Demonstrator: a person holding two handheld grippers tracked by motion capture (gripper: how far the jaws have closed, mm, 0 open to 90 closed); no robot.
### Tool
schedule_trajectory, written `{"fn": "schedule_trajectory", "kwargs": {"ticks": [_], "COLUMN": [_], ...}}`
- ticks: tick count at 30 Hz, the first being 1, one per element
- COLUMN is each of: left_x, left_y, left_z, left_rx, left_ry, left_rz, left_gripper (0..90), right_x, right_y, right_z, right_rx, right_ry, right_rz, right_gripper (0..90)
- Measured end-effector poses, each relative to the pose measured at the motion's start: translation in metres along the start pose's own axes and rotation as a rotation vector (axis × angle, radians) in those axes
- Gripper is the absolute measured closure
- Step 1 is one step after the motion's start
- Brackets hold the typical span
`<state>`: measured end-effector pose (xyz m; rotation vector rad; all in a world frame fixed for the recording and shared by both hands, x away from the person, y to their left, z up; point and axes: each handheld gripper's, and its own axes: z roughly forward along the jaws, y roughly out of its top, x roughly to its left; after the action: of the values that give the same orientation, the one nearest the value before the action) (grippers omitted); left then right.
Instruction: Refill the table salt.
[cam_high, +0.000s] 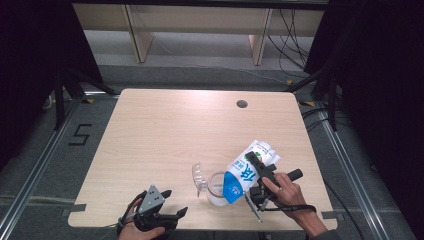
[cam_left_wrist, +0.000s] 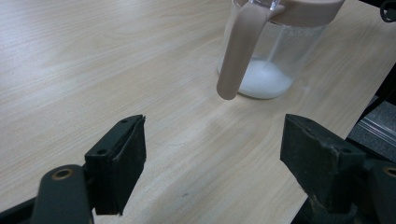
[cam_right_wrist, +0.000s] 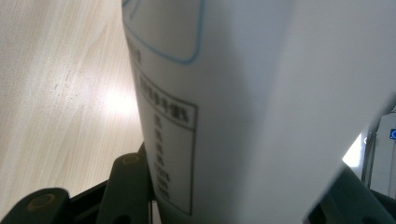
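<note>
i have the right gripper (cam_high: 261, 176) clenched on a white and blue bag (cam_high: 247, 171), low and right of centre in the high view. the right gripper view looks straight at the bag's white printed side, with a black jaw pressed against it at either lower corner. the bag is tipped, its blue end down over the mouth of the jar (cam_high: 216, 189), its other end raised toward the upper right.

the jar stands on the bench (cam_high: 165, 130) in the lower middle of the high view, touching or all but touching the bag's low end; i cannot tell which. its clear lid (cam_high: 198, 178) stands swung open to the left. in the left gripper view the jar (cam_left_wrist: 273, 56) sits at the upper right, with a beige rim and handle and a shallow layer of white grains across its bottom.

my left gripper (cam_high: 161, 210) rests at the lower left edge of the bench, well apart from the jar. its jaws are released, wide apart with only bare wood between them.

my reading: the pour is under way and early. the lid is already open, the bag is tilted in place, and a little has gone in. most of the jar is unfilled. left to do, i judge: go on pouring, set the bag upright on the bench, then shut the lid, likely with the left gripper.
</note>
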<state>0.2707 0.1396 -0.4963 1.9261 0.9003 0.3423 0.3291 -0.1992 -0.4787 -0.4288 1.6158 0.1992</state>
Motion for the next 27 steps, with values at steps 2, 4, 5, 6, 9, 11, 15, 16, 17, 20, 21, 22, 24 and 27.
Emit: {"fn": "schedule_trajectory", "kwargs": {"ticks": [2, 4, 5, 6, 9, 11, 15, 16, 17, 20, 21, 22, 24, 27], "left_x": [-0.0003, -0.0001, -0.0001, -0.0006, -0.0007, -0.0008, -0.0005, -0.0002, -0.0009, -0.0007, -0.0008, -0.0008, -0.0008, -0.0001], "left_y": [-0.0001, 0.0001, 0.0000, -0.0002, -0.0002, -0.0003, -0.0001, 0.0001, -0.0003, -0.0003, -0.0003, -0.0003, -0.0002, 0.0001], "left_z": [-0.0001, -0.0001, -0.0001, 0.0000, 0.0001, 0.0001, 0.0000, -0.0002, 0.0001, 0.0001, 0.0001, 0.0001, 0.0001, -0.0003], "left_rx": [0.000, 0.001, 0.001, 0.000, -0.001, -0.001, 0.000, 0.000, 0.000, -0.001, -0.001, -0.001, 0.000, 0.001], "left_ry": [0.000, 0.000, 0.000, 0.001, 0.001, 0.001, 0.002, 0.002, 0.001, 0.001, 0.001, 0.001, 0.001, 0.001], "left_rz": [-0.005, 0.000, -0.001, -0.011, -0.014, -0.015, -0.008, 0.000, -0.015, -0.015, -0.015, -0.014, -0.014, 0.001], "left_gripper": [22.2, 22.2, 22.2, 22.2, 22.2, 22.2, 22.2, 22.2, 22.2, 22.2, 22.2, 22.2, 22.2, 22.2], "right_x": [0.0000, 0.0000, 0.0000, -0.0001, -0.0002, -0.0017, -0.0021, -0.0004, -0.0021, -0.0022, -0.0005, -0.0006, -0.0008, -0.0009], "right_y": [0.0000, 0.0000, 0.0000, 0.0001, 0.0001, 0.0003, 0.0003, 0.0000, 0.0002, 0.0002, -0.0001, -0.0001, -0.0001, 0.0000], "right_z": [0.0000, 0.0000, 0.0000, 0.0000, -0.0001, -0.0002, -0.0002, -0.0002, -0.0001, -0.0002, -0.0005, -0.0005, -0.0007, -0.0005], "right_rx": [0.000, -0.001, -0.001, -0.001, 0.000, -0.004, -0.005, 0.000, -0.005, -0.003, 0.002, 0.002, 0.003, 0.000], "right_ry": [0.000, -0.001, -0.001, -0.001, -0.002, -0.007, -0.008, -0.001, -0.007, -0.009, -0.004, -0.004, -0.006, -0.007], "right_rz": [0.000, 0.000, -0.001, -0.002, -0.004, -0.024, -0.029, -0.003, -0.026, -0.026, -0.003, -0.004, -0.007, -0.012], "right_gripper": [53.1, 53.3, 53.2, 53.3, 53.3, 53.4, 53.5, 53.6, 53.6, 53.7, 53.7, 53.8, 53.8, 53.9]}}
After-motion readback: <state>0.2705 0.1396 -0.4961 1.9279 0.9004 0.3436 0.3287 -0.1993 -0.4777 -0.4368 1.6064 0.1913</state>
